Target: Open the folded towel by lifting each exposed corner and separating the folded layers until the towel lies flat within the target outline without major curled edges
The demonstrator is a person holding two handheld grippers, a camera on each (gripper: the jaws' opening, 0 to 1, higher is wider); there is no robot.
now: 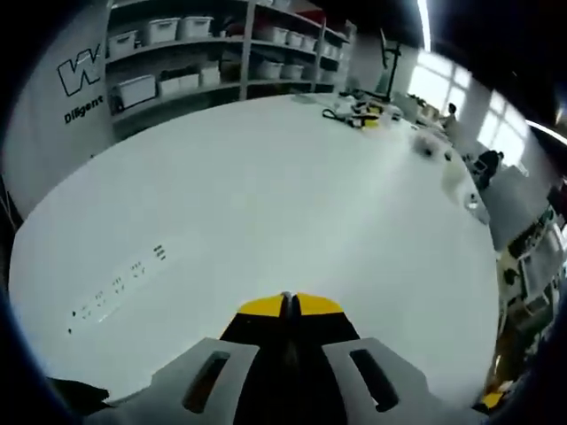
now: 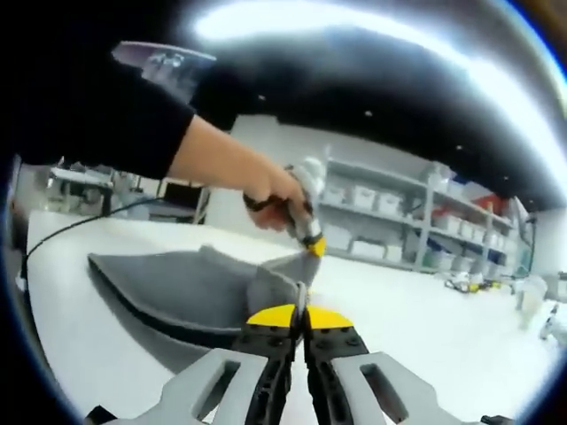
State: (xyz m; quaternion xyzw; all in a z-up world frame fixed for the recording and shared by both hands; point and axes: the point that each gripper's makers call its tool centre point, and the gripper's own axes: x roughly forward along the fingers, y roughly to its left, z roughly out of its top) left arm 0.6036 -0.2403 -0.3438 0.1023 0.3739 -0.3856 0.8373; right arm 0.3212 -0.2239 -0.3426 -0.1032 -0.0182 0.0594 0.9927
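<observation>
Both hand-held grippers are clamped on the grey towel (image 2: pixel 190 292), my right hand-held gripper (image 2: pixel 299 312) at its near edge and my left hand-held gripper (image 2: pixel 312 241) lifting a corner off the white counter (image 2: pixel 425 310), so the towel is only partly opened, not yet flat.

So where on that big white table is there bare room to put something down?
In the left gripper view, the white table is bare from the left gripper up to the far edge. Clutter crowds that edge near the shelves. In the right gripper view, the grey towel takes the left part; right of it is bare.
</observation>
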